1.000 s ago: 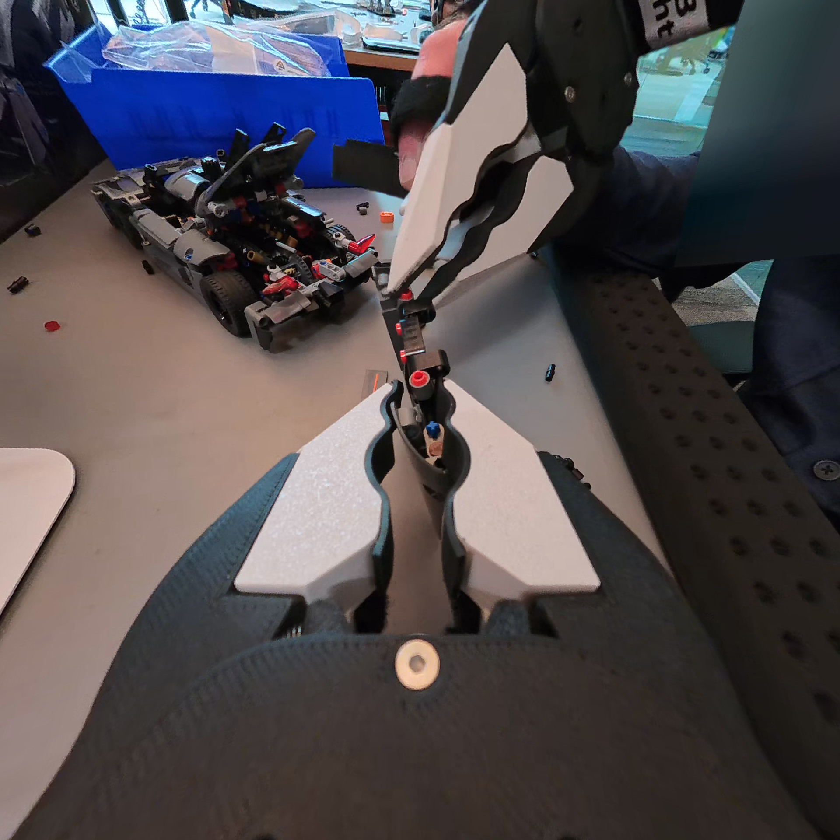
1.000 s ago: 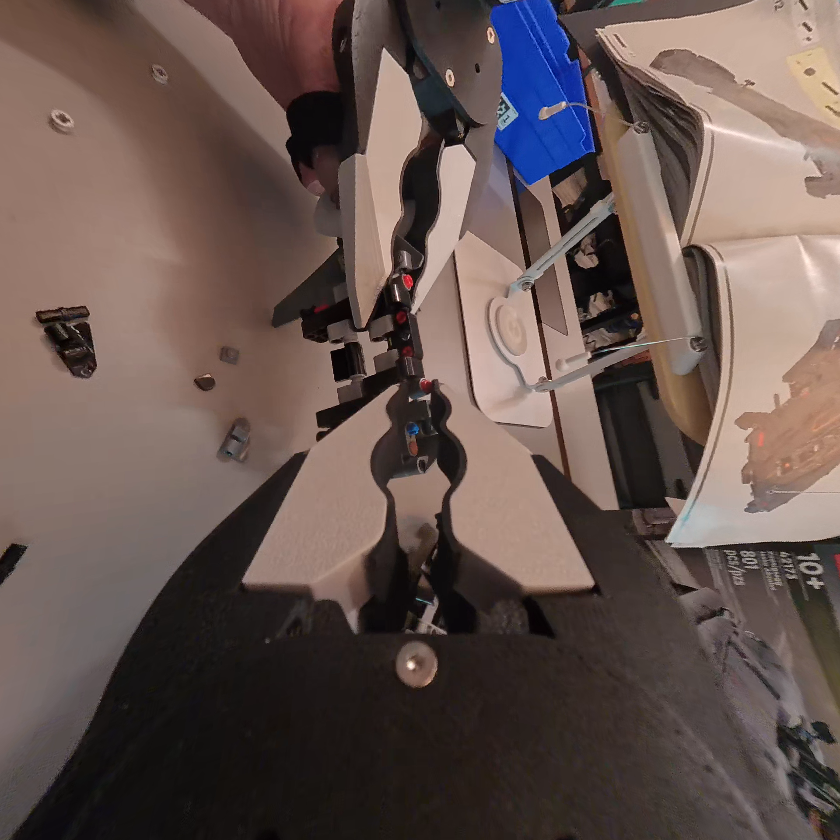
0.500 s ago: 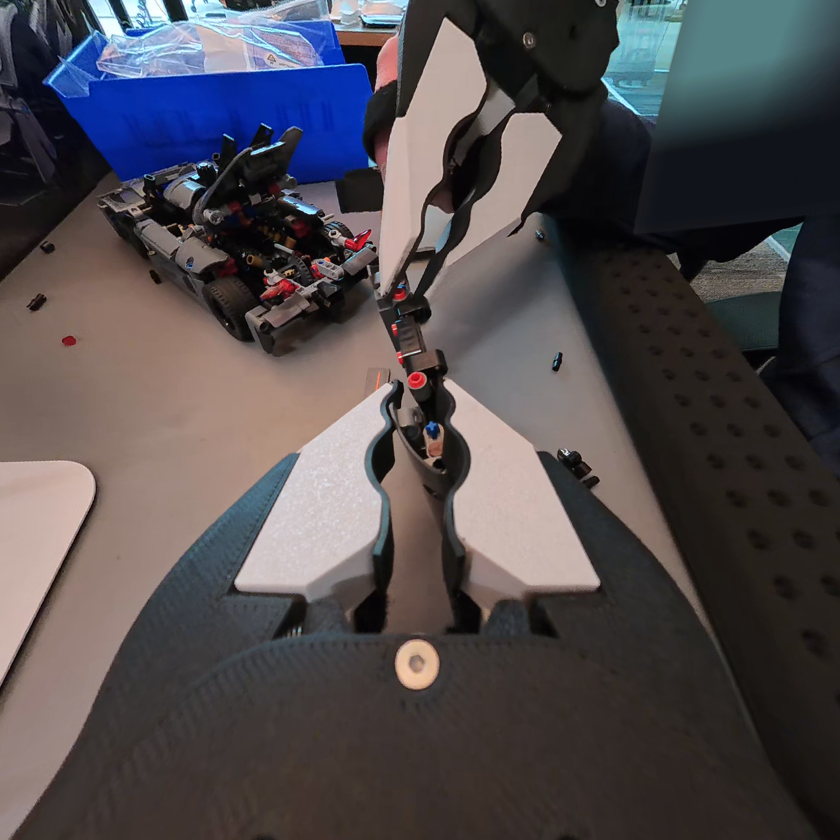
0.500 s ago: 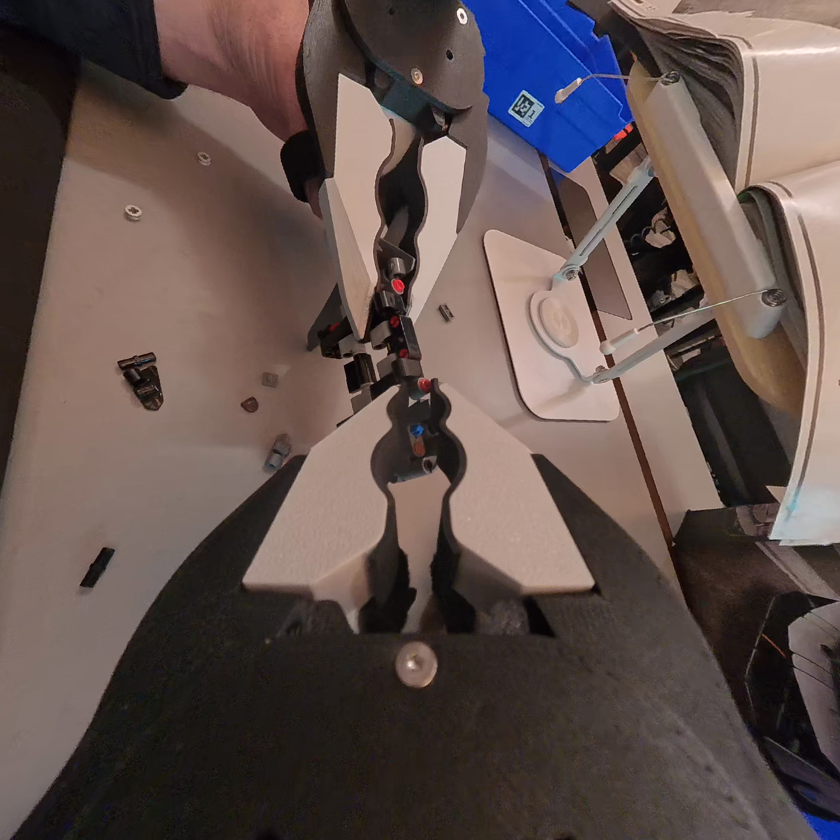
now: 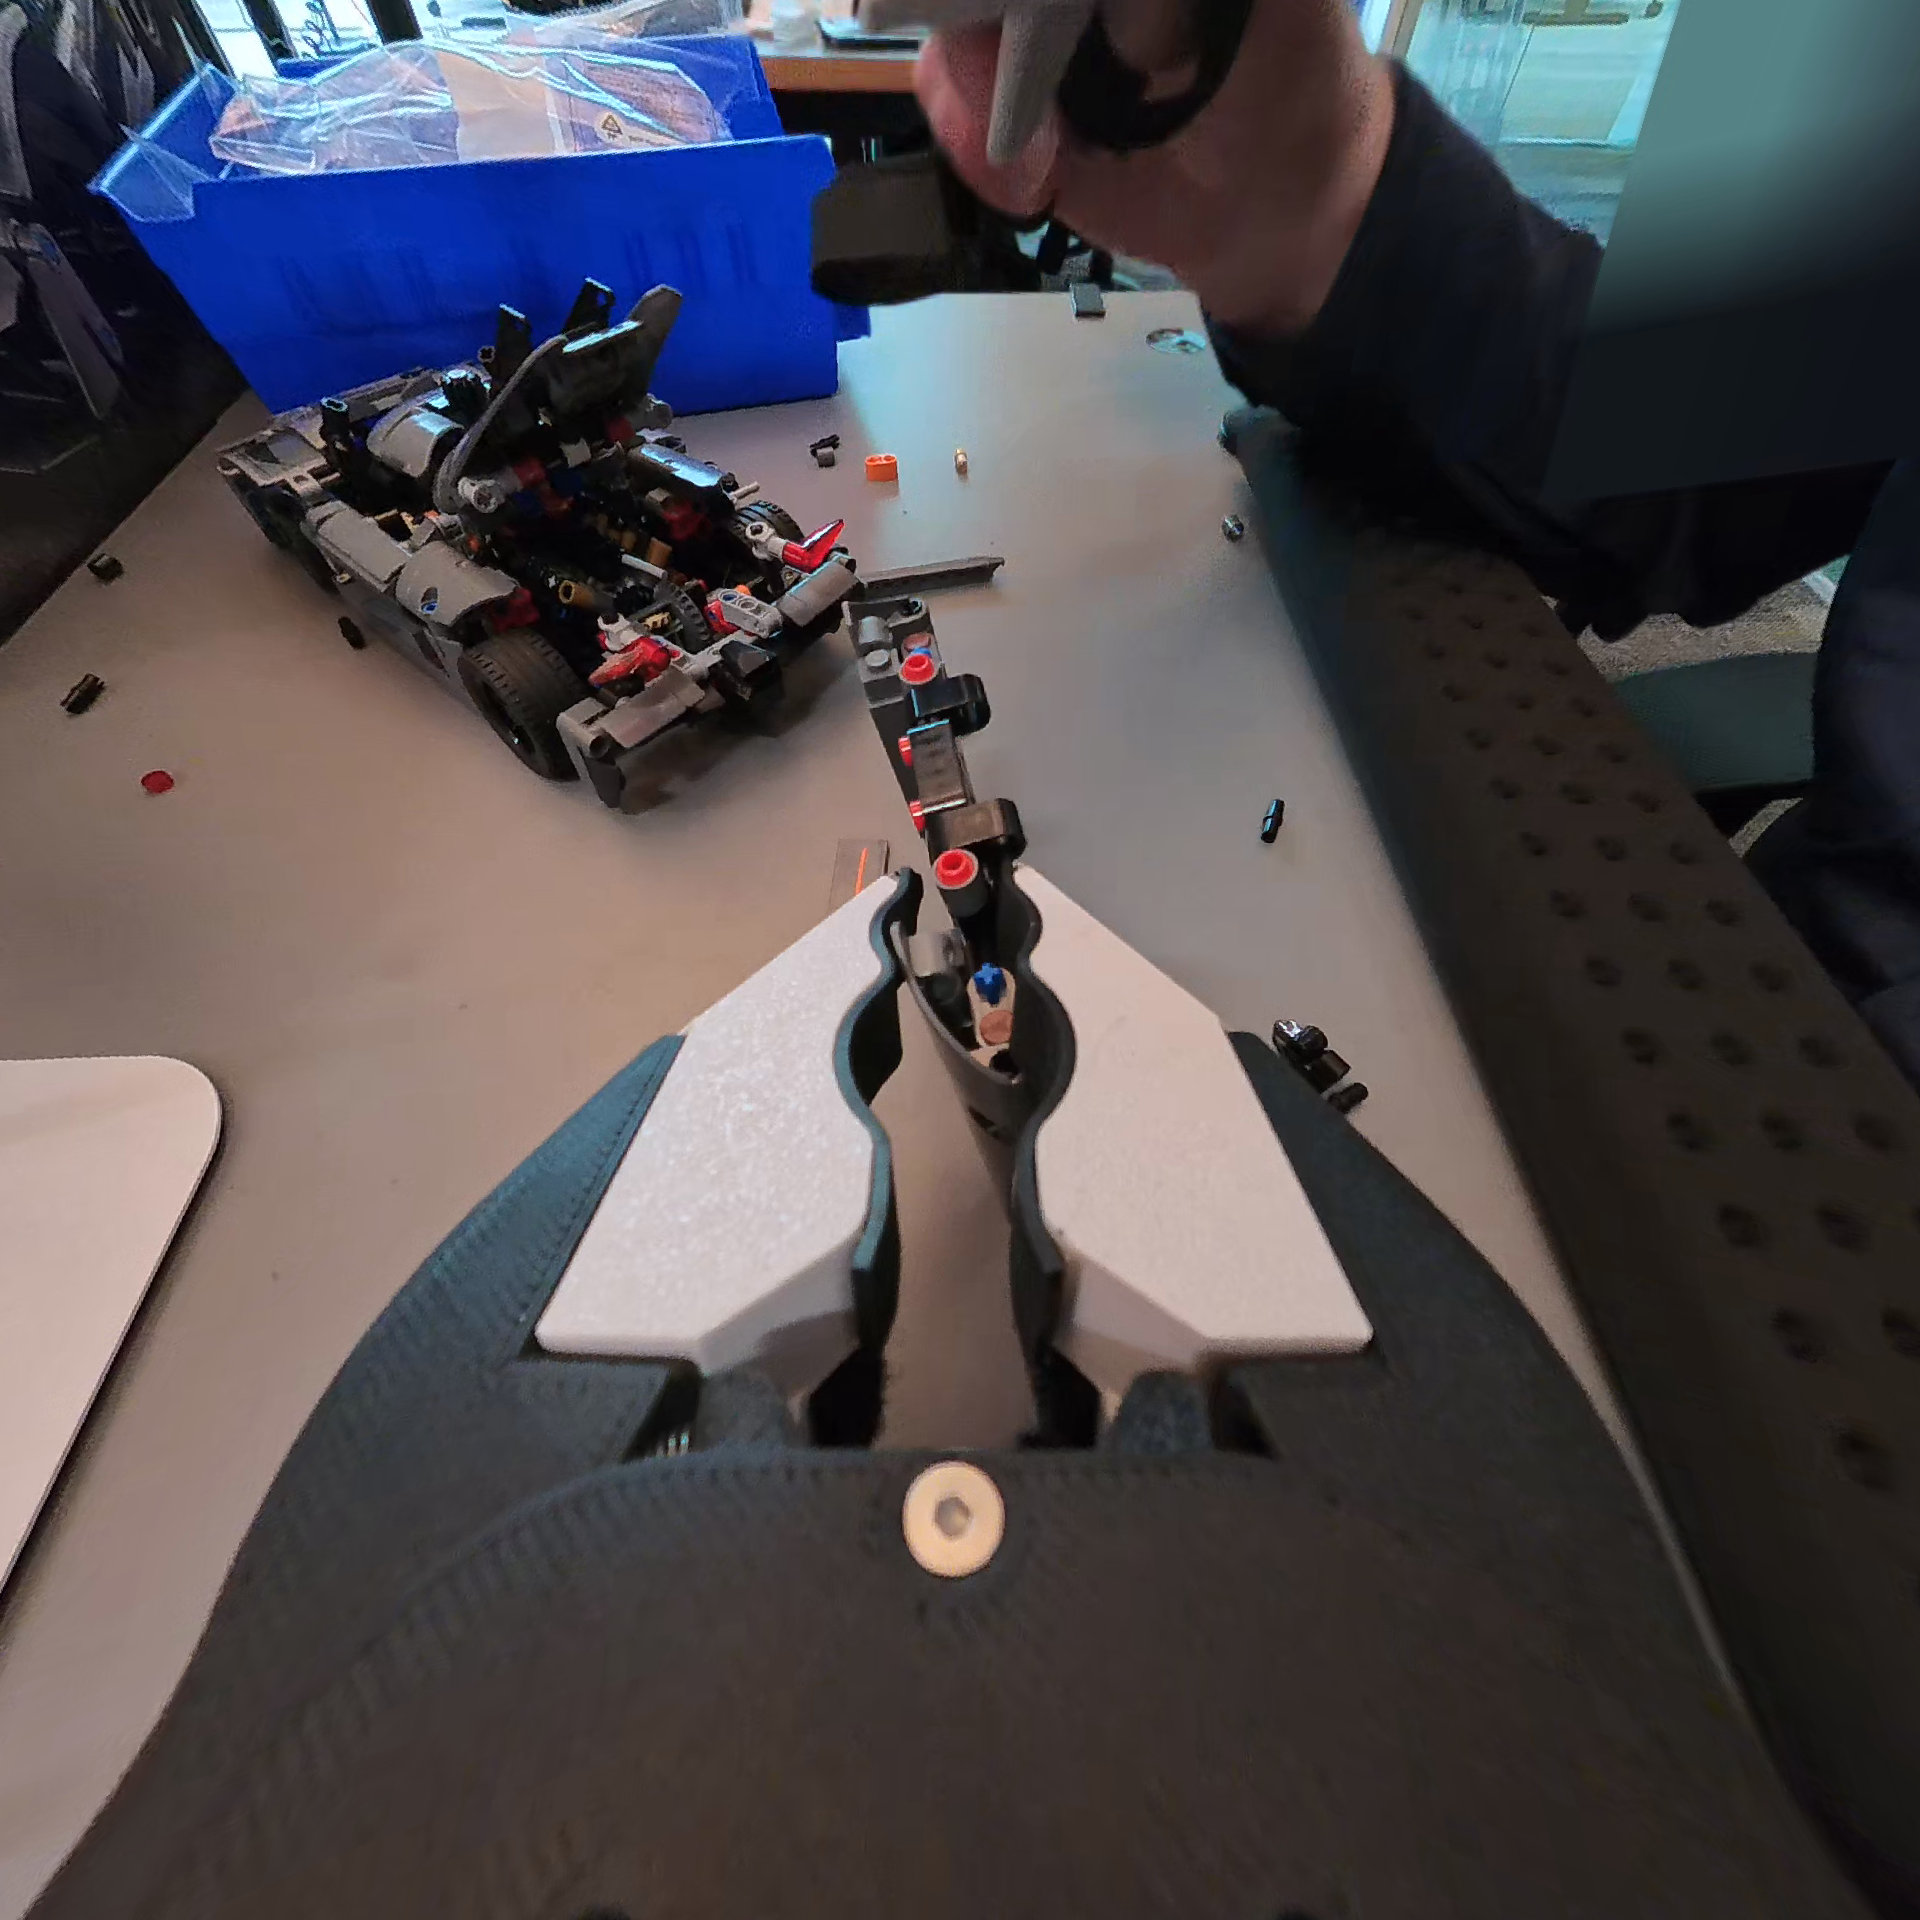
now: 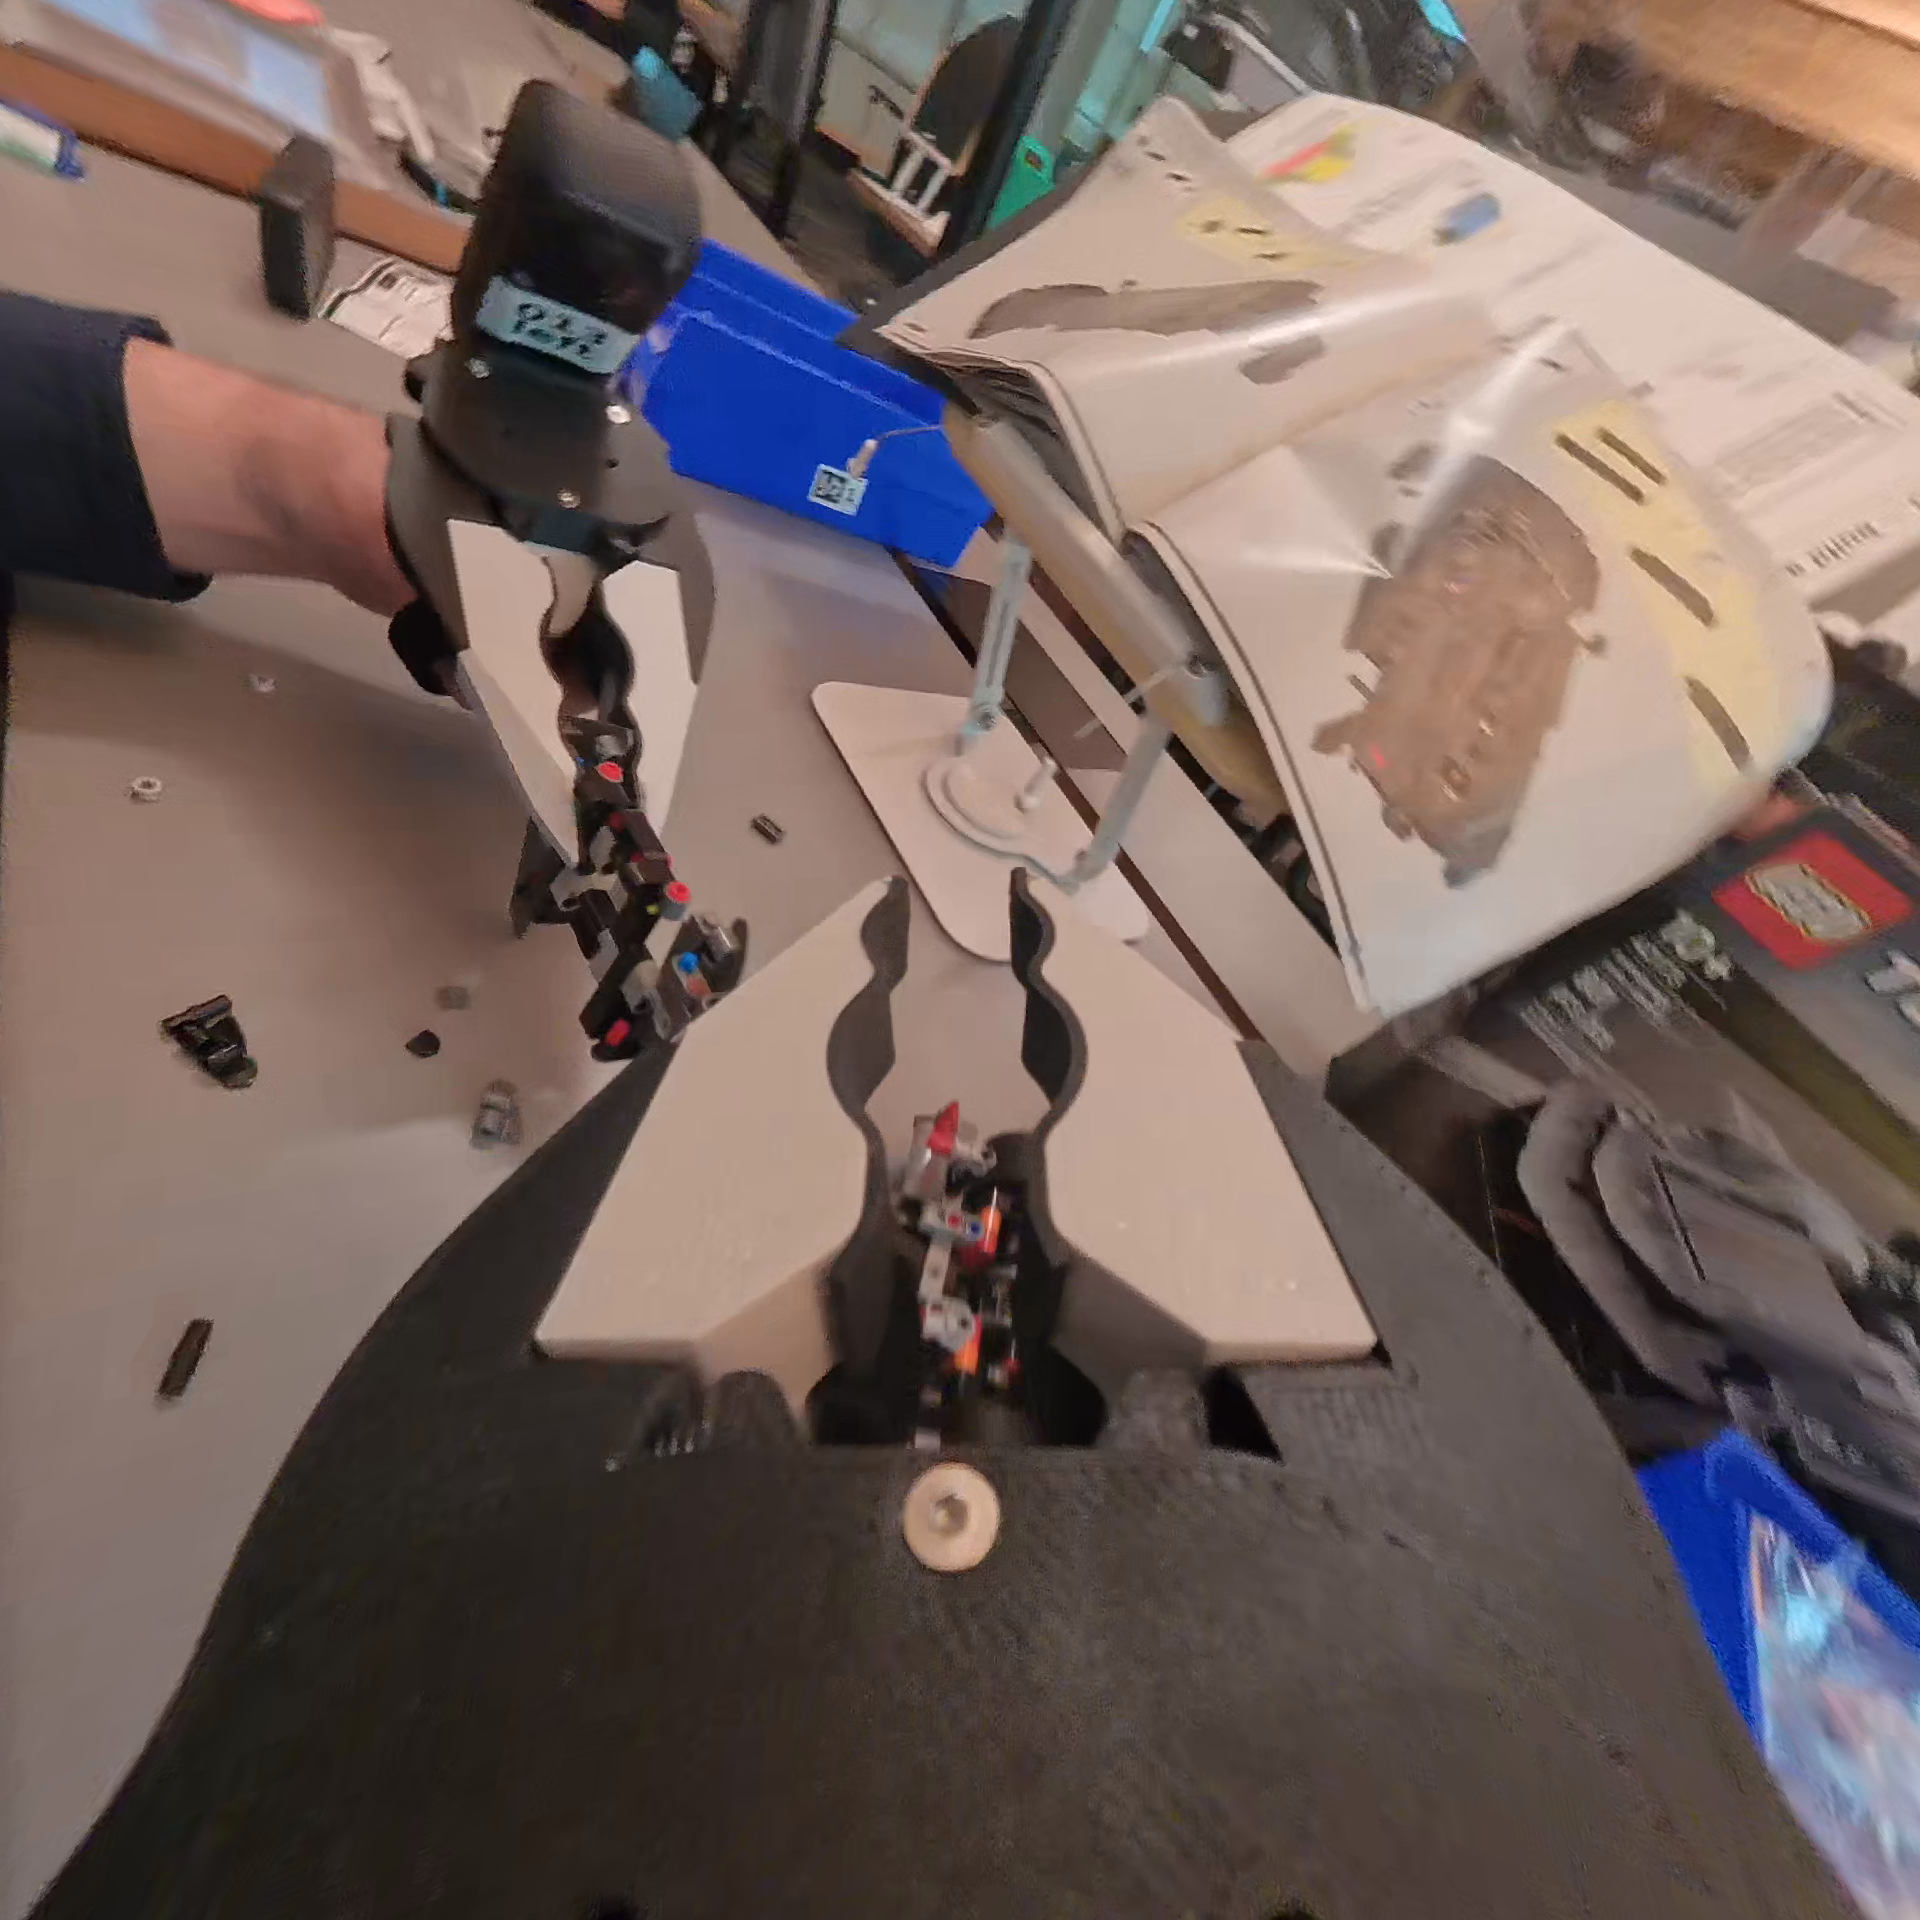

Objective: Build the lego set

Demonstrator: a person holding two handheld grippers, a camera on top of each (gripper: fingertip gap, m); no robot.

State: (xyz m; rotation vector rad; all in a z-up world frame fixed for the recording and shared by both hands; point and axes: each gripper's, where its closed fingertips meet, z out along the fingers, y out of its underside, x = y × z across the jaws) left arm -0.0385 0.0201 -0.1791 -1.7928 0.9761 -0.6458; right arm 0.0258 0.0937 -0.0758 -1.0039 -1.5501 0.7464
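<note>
My left gripper (image 5: 961,883) is shut on a long dark grey lego sub-assembly (image 5: 935,748) with red pins, which sticks out forward above the table. The partly built lego car (image 5: 540,561) stands on the grey table to the left of it. My right gripper (image 6: 958,894) is open and empty, apart from the sub-assembly (image 6: 623,914), which hangs from the left gripper (image 6: 582,675) to its left. Part of the car (image 6: 951,1226) shows through the gap low between the right fingers. In the left wrist view only the hand (image 5: 1174,156) holding the right gripper shows, at the top.
A blue bin (image 5: 468,270) with plastic bags stands behind the car. An open instruction booklet (image 6: 1455,468) rests on a stand with a white base plate (image 6: 935,769). Small loose pieces (image 5: 881,468) lie scattered on the table. A dark perforated chair part (image 5: 1558,831) runs along the right. The grippers' ends are close to 15 centimeters from one another. From either gripper's tips it is about 20 centimeters to the partly built lego car (image 5: 540,561).
My right gripper has opened, let go of the sub-assembly's far end and pulled up and away. My left gripper still holds the sub-assembly.
</note>
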